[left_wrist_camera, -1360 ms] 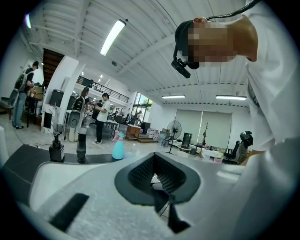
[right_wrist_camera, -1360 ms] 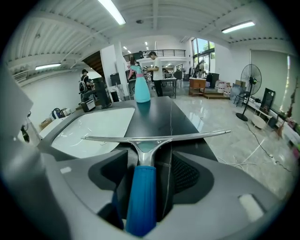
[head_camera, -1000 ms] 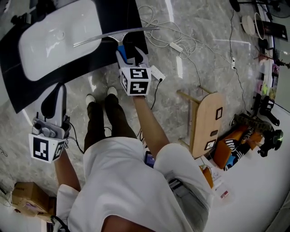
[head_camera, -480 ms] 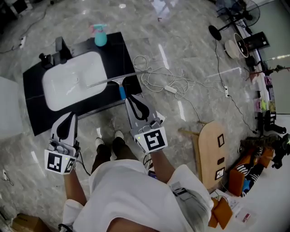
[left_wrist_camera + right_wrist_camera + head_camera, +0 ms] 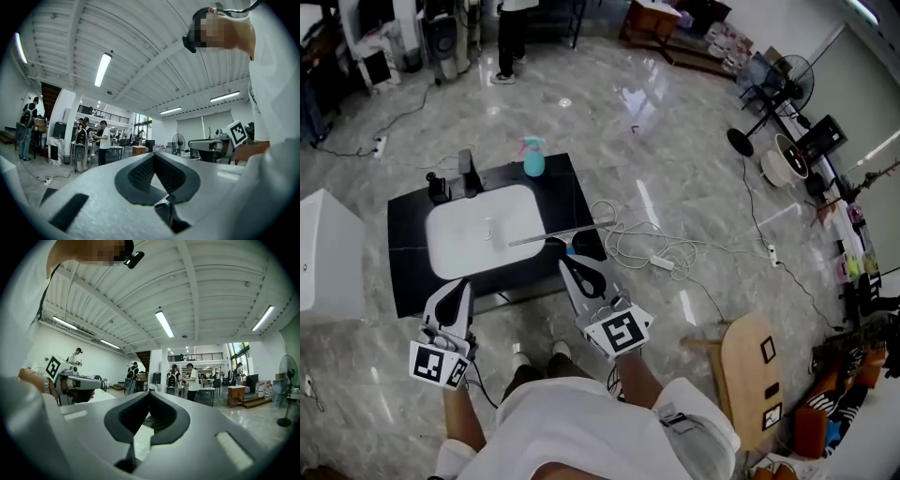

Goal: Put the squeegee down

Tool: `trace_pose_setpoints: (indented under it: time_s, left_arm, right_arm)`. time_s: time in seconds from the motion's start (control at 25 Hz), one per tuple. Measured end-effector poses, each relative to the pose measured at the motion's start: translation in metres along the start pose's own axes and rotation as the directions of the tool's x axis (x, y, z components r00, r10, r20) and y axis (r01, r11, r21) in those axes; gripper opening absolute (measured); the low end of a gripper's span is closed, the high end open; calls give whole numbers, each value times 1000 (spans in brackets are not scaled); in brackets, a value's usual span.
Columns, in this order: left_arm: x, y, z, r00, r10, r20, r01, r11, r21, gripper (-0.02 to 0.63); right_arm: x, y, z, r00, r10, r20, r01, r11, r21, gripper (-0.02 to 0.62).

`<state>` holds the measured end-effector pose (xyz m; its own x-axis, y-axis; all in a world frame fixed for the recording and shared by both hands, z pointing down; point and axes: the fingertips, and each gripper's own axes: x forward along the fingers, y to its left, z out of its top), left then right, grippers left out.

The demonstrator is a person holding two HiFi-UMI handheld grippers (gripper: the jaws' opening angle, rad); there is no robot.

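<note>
The squeegee (image 5: 562, 232) lies on the black counter (image 5: 412, 225), its long thin blade across the right edge of the white sink (image 5: 483, 239) and its blue handle toward me. My right gripper (image 5: 566, 263) hangs shut and empty just in front of the counter, apart from the handle. In the right gripper view its jaws (image 5: 149, 393) meet with nothing between them. My left gripper (image 5: 458, 283) is held off the counter's front left. It is shut and empty too, as the left gripper view (image 5: 153, 154) shows. Both point level across the room.
A teal spray bottle (image 5: 532, 157) and a dark faucet (image 5: 467, 173) stand at the counter's back. White cables with a power strip (image 5: 654, 255) lie on the floor to the right, past them a wooden stool (image 5: 752, 370). A white box (image 5: 328, 253) stands at the left.
My right gripper let go of the squeegee's blue handle, shut and drew up and back from the counter. The left gripper rose too. The squeegee stays lying on the counter.
</note>
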<state>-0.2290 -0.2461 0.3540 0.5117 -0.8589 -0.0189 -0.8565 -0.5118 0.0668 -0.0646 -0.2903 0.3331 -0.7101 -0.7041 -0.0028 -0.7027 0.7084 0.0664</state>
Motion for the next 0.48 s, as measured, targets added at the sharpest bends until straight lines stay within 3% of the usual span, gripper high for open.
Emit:
trace_pose_setpoints:
  time_s: [0.24, 0.48]
  left_arm:
    - [-17, -7, -7, 1000, 2, -9, -2, 1000, -21, 6]
    - [-13, -18, -7, 1000, -18, -6, 17, 999, -28, 5]
  right_arm:
    - [-5, 8, 3, 1000, 22, -7, -21, 996, 81, 8]
    - [-11, 11, 5, 999, 32, -11, -31, 996, 83, 8]
